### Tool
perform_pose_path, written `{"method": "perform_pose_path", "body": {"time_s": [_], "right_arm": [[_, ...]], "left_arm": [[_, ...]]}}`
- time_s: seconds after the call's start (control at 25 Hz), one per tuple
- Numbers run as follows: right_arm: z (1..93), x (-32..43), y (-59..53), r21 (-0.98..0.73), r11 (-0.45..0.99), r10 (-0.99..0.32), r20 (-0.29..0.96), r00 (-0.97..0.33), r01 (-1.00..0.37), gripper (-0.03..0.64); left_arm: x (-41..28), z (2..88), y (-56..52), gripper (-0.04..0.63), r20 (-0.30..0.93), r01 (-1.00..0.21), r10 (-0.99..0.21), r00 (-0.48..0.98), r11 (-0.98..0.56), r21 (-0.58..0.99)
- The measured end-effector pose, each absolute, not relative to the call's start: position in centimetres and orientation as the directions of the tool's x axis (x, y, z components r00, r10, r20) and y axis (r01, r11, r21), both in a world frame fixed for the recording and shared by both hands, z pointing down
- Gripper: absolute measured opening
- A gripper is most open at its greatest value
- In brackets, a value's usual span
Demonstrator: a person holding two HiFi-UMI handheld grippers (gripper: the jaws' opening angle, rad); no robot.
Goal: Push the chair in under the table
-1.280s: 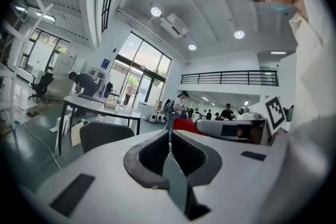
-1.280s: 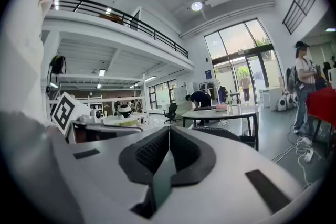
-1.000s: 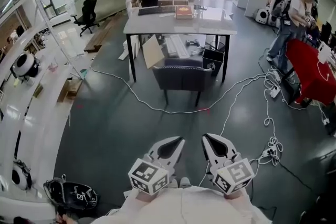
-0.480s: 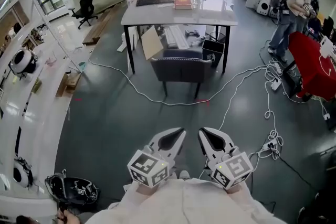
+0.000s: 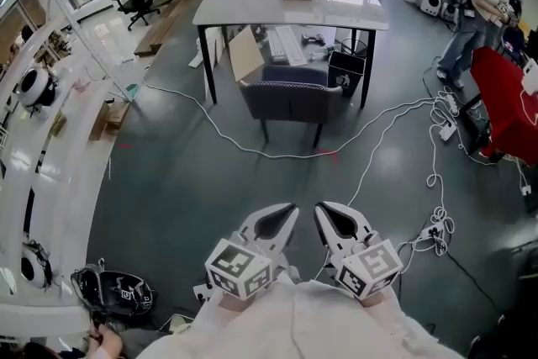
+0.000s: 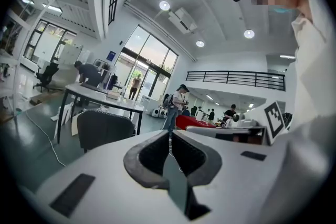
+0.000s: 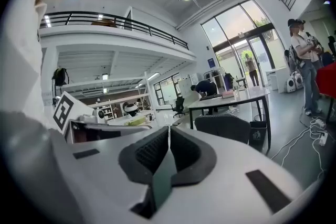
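Grey chair (image 5: 292, 101) stands far ahead, partly out from the table (image 5: 252, 11), slightly nearer than before. Left gripper (image 5: 288, 213) and right gripper (image 5: 323, 212), jaws together and empty, remain well short of it.

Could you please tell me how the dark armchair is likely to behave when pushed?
The armchair stands on thin legs with no castors visible, so it will probably slide, not roll. The glossy floor should ease that. It looks bulky and upholstered, likely fairly heavy.
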State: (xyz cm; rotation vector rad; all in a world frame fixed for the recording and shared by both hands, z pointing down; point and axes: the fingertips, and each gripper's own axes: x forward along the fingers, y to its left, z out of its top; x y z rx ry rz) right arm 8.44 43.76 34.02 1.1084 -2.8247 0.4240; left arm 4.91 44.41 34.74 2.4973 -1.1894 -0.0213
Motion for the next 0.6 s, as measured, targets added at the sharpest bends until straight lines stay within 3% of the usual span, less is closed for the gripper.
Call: {"method": "perform_pose_path", "body": {"time_s": [0.6], "right_arm": [[35.3,5.4,29.2,-0.211,0.673,-0.683,0.190,-0.705,-0.709,0.034]], "left_arm": [[2.2,35.2,29.8,0.026,0.141,-0.693,-0.689,0.711,-0.651,0.309]]}}
